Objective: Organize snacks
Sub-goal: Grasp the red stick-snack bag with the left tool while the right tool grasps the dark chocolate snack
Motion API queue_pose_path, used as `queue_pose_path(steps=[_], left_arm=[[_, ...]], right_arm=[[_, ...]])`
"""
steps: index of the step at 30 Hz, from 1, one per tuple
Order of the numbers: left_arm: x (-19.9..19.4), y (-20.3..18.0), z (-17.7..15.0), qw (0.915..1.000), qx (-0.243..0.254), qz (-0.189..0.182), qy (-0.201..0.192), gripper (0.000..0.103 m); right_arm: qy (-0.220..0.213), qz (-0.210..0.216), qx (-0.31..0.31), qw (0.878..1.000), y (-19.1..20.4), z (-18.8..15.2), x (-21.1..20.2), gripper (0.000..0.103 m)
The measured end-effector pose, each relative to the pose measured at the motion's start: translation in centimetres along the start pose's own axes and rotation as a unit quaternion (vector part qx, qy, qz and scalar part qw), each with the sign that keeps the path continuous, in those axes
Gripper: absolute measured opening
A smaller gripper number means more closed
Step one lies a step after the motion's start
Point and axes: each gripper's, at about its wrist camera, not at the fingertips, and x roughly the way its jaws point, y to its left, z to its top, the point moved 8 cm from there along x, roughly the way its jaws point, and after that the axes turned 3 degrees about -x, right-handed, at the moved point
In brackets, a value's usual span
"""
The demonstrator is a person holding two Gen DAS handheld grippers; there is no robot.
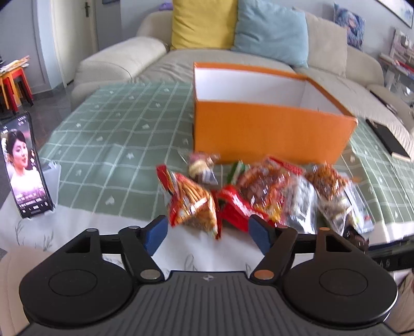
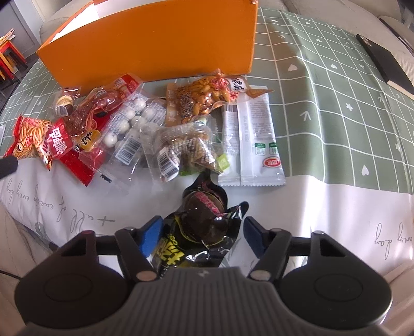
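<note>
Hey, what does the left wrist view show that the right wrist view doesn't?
Only the left wrist view shows the phone on its stand, the sofa cushions and the orange box's white inside.

Only the right wrist view shows the white sachets and the dark snack packet between the right hand-held gripper fingers.

Both show the orange box, the snack pile and the green checked cloth.

Snack packets (image 1: 258, 196) lie before an open orange box (image 1: 269, 129).
</note>
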Motion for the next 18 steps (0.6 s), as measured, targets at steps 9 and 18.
queue_pose_path(steps=[9,18], left_arm=[[2.7,2.1,2.1,0.9981,-0.058,-0.005,0.022,0.087],[5.0,2.3,2.0,0.9969,-0.061,-0.008,0.050,0.087]], right_arm=[[-0.003,0.011,0.000,1.000,0.2,0.0,0.2,0.055],[-0.018,0.014,-0.018,1.000,0.6,-0.1,-1.3,0.049]])
